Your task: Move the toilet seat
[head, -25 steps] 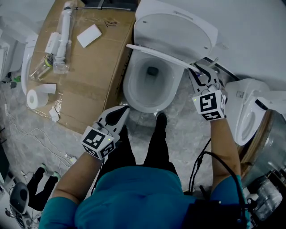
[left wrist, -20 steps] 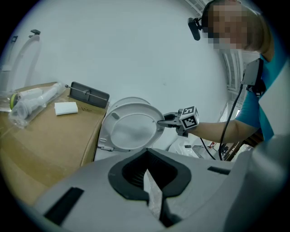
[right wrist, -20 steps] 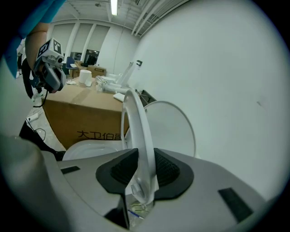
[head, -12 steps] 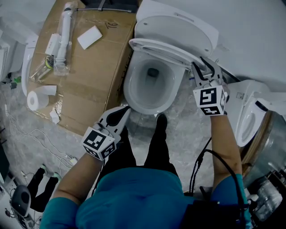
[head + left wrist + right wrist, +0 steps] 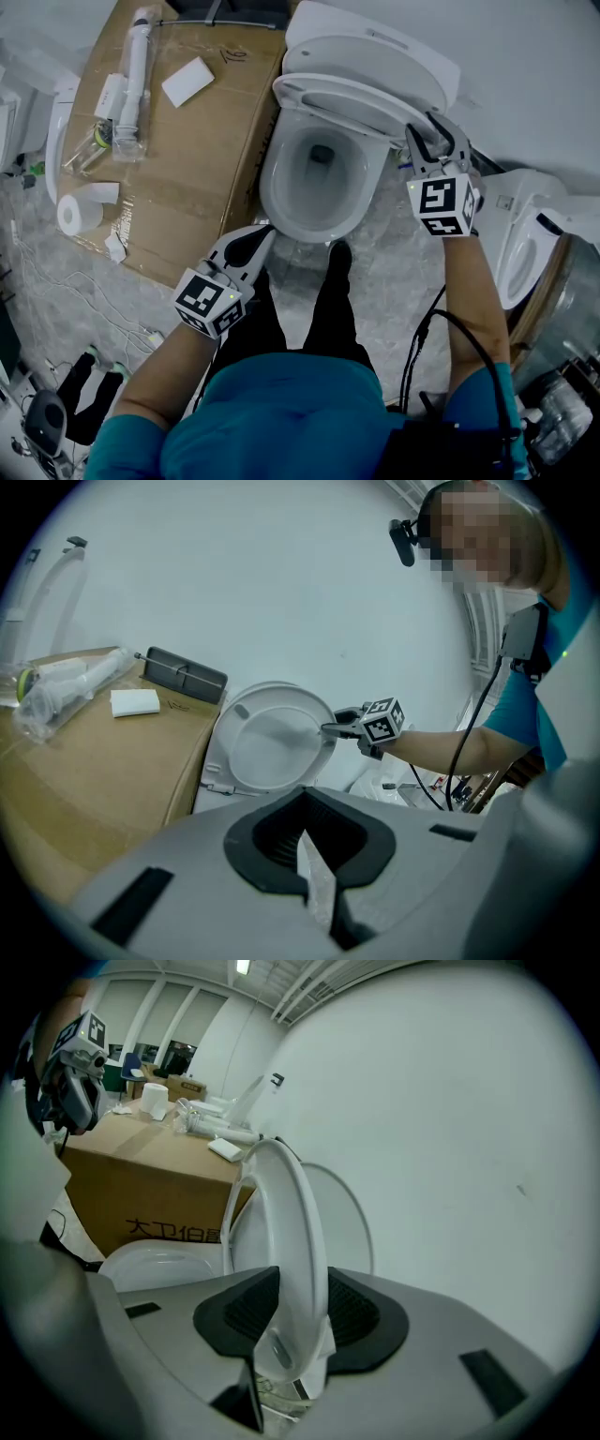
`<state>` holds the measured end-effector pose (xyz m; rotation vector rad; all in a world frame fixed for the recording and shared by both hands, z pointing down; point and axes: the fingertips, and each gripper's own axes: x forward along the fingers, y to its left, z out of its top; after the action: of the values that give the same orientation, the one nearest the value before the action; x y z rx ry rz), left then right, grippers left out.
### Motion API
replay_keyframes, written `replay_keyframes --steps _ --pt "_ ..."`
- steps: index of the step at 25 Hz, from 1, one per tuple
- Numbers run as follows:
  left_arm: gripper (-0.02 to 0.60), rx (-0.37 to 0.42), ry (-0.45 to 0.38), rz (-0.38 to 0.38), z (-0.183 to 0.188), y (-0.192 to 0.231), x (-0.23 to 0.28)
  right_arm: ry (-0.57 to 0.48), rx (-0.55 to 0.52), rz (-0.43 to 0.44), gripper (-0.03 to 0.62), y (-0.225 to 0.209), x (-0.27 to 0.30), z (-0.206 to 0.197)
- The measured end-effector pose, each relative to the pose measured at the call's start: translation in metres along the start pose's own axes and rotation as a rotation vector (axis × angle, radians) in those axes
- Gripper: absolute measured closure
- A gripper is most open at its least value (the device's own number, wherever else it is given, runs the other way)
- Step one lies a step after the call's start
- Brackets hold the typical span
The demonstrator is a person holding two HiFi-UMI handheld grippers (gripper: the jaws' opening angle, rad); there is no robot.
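While the toilet seat stands tipped up close to the lid at the top centre of the head view, its rim sits between the jaws of the right gripper. They've just been opening and look slack on it. Released short of the lid, I reckon it could slam back onto the bowl. The right forearm stretches up the frame's right side, tool angled down at the rim, and the left gripper hangs lower centre, jaws together on nothing.

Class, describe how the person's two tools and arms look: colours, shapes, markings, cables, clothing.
The left tool and right tool are grey with black ribbed pads. Each carries a white cube with black square markers. A black cable hangs beside the right forearm. The sleeves are short and teal.
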<state>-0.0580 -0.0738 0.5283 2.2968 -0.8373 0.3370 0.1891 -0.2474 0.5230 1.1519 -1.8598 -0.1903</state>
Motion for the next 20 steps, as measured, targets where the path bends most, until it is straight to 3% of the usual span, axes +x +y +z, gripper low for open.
replay_keyframes --steps 13,20 --pt "0.578 -0.005 -0.001 -0.002 0.003 0.002 0.001 0.029 -0.017 -0.107 0.416 -0.023 0.012 0.002" --pt "0.578 -0.005 0.001 0.001 0.005 0.005 -0.001 0.038 0.018 -0.172 0.345 -0.04 0.017 0.0"
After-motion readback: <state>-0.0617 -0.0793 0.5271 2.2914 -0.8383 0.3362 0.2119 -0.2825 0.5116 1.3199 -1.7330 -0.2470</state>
